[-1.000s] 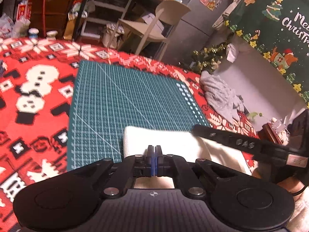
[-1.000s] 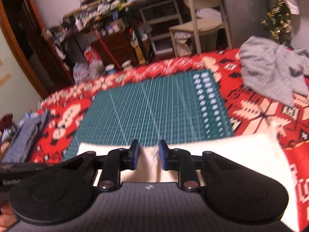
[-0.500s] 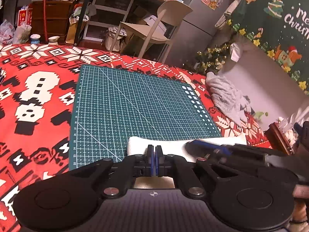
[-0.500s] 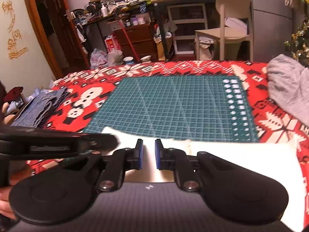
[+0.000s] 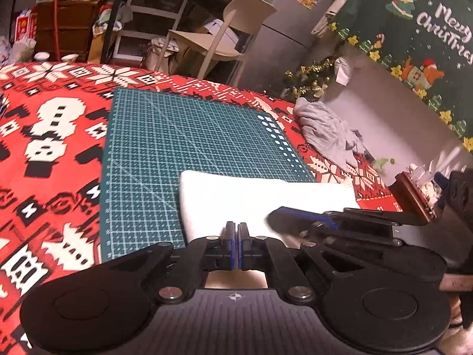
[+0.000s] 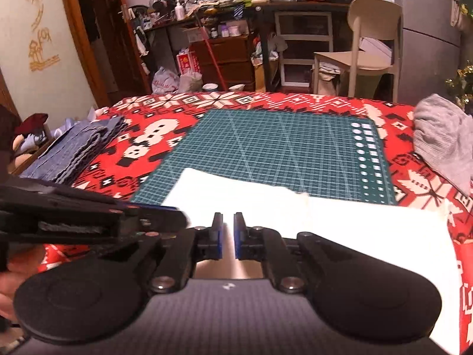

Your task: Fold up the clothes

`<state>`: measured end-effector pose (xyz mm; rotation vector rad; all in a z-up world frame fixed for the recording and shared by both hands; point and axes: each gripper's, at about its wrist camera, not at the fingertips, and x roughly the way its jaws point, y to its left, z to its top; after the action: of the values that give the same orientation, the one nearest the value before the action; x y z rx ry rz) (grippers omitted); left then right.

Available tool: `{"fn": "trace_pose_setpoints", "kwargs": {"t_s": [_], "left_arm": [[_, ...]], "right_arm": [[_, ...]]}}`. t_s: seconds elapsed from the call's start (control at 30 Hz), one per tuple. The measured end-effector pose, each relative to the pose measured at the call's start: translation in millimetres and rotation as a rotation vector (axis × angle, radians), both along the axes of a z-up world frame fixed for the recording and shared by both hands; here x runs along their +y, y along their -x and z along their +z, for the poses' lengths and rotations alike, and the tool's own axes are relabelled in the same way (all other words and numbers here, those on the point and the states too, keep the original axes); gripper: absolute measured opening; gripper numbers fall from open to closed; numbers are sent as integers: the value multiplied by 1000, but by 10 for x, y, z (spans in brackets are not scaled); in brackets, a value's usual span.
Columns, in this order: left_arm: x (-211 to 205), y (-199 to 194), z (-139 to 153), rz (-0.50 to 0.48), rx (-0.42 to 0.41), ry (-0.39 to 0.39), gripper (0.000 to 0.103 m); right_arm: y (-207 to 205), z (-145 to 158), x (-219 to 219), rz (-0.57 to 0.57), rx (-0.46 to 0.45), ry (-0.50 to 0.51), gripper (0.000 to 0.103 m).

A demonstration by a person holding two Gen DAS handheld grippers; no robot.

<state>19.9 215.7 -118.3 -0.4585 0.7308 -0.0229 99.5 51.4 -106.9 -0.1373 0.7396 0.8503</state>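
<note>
A folded white cloth (image 5: 251, 195) lies across the near edge of the green cutting mat (image 5: 192, 136). My left gripper (image 5: 235, 233) hovers over its near part, shut, pads touching, with nothing visibly pinched. The right gripper (image 5: 276, 217) reaches in from the right, just beside it. In the right wrist view the white cloth (image 6: 340, 224) spreads from the mat (image 6: 280, 148) toward the right. My right gripper (image 6: 228, 230) is above its near left part, jaws a narrow gap apart with only cloth showing below. The left gripper (image 6: 174, 219) crosses in from the left.
A crumpled grey garment (image 6: 443, 142) lies to the right on the red patterned blanket (image 5: 53, 148). Folded blue denim (image 6: 74, 151) sits at the blanket's left edge. Behind the bed stand a beige chair (image 6: 369, 47), drawers and a cluttered desk.
My right gripper's jaws have narrowed from a wide gap to a slim one. The two grippers have drawn closer together over the cloth. The left stayed shut.
</note>
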Motion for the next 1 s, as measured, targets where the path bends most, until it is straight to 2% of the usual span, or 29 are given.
{"fn": "trace_pose_setpoints", "kwargs": {"t_s": [0.1, 0.13, 0.2, 0.33, 0.4, 0.47, 0.57, 0.63, 0.7, 0.77, 0.8, 0.93, 1.0], "left_arm": [[1, 55, 44, 7, 1, 4, 3], [-3, 74, 63, 6, -1, 6, 4], [-41, 121, 128, -10, -19, 10, 5], [-176, 181, 147, -45, -22, 10, 5], [-239, 186, 95, -52, 7, 3, 8], [-296, 184, 17, -55, 46, -8, 11], [-335, 268, -1, -56, 43, -29, 11], [-323, 306, 14, -50, 46, -22, 11], [-314, 362, 36, -40, 49, -6, 12], [-333, 428, 67, -41, 41, 6, 19], [-349, 460, 84, -45, 36, 10, 23], [-456, 570, 99, -72, 29, 9, 24], [-516, 602, 77, -77, 39, -11, 27]], "right_arm": [[-85, -8, -153, -91, 26, 16, 5], [-62, 13, -178, -88, 34, 5, 6], [13, 69, -212, -66, 44, -22, 13], [163, 179, -279, -21, 66, -76, 13], [249, 142, -233, -2, 93, -66, 13], [261, 93, -267, -24, 108, -54, 13], [263, 22, -336, -63, 130, -38, 13], [262, -6, -401, -90, 136, -26, 8], [268, 21, -508, -117, 126, -26, 8], [318, 68, -616, -129, 106, -38, 15], [358, 93, -661, -127, 93, -45, 15], [566, 157, -678, -51, 104, -71, 15], [675, 119, -605, -15, 114, -51, 15]]}}
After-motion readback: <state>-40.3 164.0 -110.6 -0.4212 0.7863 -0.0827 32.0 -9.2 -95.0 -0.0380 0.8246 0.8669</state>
